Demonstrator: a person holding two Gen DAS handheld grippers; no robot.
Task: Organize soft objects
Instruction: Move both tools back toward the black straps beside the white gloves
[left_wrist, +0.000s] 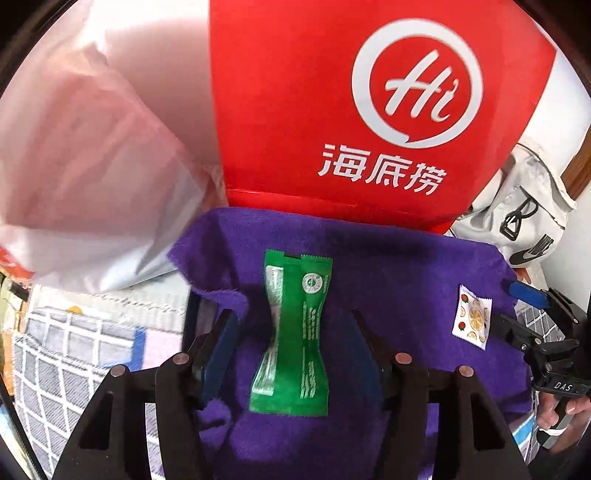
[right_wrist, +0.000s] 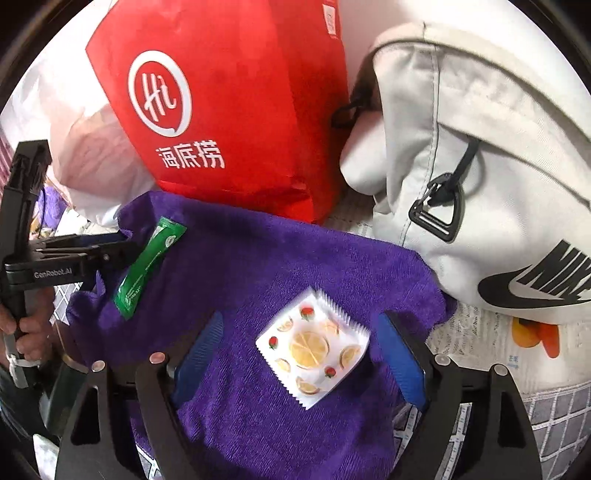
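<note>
Left wrist view: the left gripper (left_wrist: 291, 332) points steeply down, jaws released either side of the green sachet (left_wrist: 293, 336) lying mid-frame on the purple towel (left_wrist: 399, 280); a red bag (left_wrist: 295, 110) stands behind. In the right wrist view, the right gripper (right_wrist: 299, 350) is released around the fruit-print packet (right_wrist: 312, 349) at lower centre, a white backpack (right_wrist: 480, 166) at right.

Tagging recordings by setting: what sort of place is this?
Probably a home, perhaps a bed: a grid-patterned cover under a purple towel, with a white backpack and red shopping bag piled behind.
</note>
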